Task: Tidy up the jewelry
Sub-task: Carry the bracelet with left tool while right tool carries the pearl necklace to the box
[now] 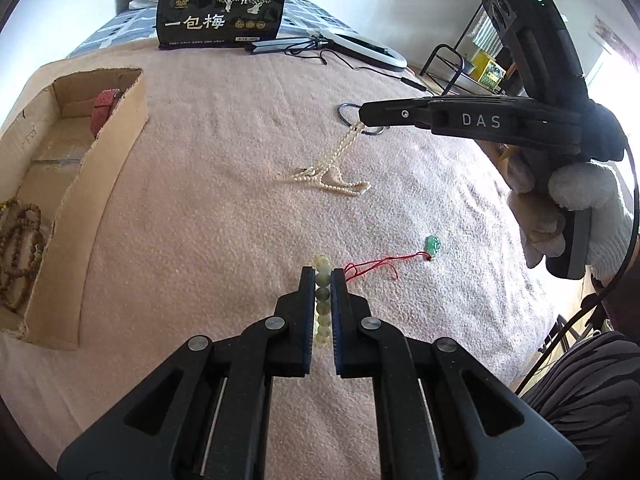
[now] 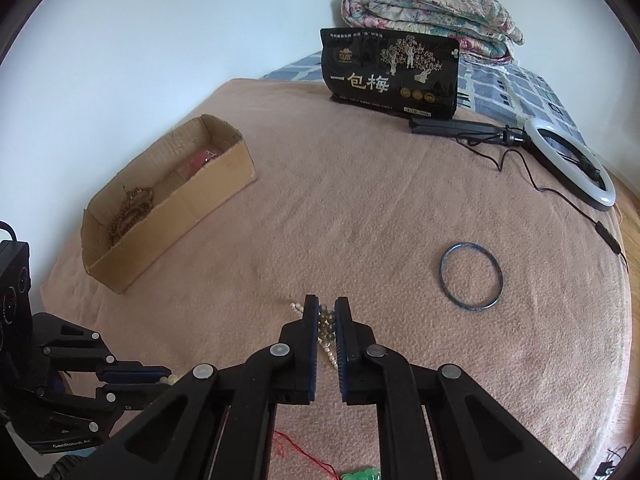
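My left gripper (image 1: 322, 276) is shut on a pale green bead bracelet (image 1: 322, 300) just above the pink blanket. My right gripper (image 2: 327, 310) is shut on a pearl necklace (image 1: 334, 160), which hangs from its tips down to the blanket; its beads show between the fingers in the right wrist view (image 2: 326, 326). A green jade pendant (image 1: 433, 245) on a red cord (image 1: 372, 266) lies right of the left gripper. A dark blue bangle (image 2: 471, 277) lies on the blanket. The cardboard box (image 2: 168, 204) at the left holds brown wooden beads (image 2: 134, 210) and a red item (image 1: 105, 110).
A black snack bag (image 2: 394, 70) stands at the back with a folded quilt (image 2: 432, 16) behind it. A ring light (image 2: 570, 160) with its cable lies at the back right. A metal rack (image 1: 460, 60) stands past the bed's right edge.
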Tool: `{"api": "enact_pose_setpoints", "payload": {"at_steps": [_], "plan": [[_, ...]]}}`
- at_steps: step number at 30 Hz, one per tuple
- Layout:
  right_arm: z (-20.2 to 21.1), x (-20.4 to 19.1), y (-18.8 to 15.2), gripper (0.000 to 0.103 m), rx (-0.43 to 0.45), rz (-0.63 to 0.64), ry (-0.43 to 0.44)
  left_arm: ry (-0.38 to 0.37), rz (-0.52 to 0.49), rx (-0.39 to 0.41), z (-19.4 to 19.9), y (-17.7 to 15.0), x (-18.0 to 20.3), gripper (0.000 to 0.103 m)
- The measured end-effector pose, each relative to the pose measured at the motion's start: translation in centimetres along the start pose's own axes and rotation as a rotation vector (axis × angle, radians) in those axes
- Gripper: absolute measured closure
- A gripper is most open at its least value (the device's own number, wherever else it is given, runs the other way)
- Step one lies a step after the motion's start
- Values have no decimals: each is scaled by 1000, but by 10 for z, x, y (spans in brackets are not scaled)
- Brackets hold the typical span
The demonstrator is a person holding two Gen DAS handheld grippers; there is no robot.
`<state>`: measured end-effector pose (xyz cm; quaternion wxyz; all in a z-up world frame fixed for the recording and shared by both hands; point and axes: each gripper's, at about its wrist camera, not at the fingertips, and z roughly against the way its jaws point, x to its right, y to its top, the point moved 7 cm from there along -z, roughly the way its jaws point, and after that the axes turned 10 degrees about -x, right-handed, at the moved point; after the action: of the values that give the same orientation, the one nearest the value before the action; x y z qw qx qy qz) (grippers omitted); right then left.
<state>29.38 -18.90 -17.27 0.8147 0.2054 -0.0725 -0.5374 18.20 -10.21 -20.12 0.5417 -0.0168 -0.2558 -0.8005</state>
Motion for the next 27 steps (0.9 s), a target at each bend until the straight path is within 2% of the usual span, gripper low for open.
{"api": "enact_pose_setpoints", "payload": {"at_steps": [16,27], "plan": [[66,-11,16,98,125,-9,-3,16,22,85,42,8,-11,98],[93,-30,29,98,181,18,7,45,42,135,69,8,-28,98]]}}
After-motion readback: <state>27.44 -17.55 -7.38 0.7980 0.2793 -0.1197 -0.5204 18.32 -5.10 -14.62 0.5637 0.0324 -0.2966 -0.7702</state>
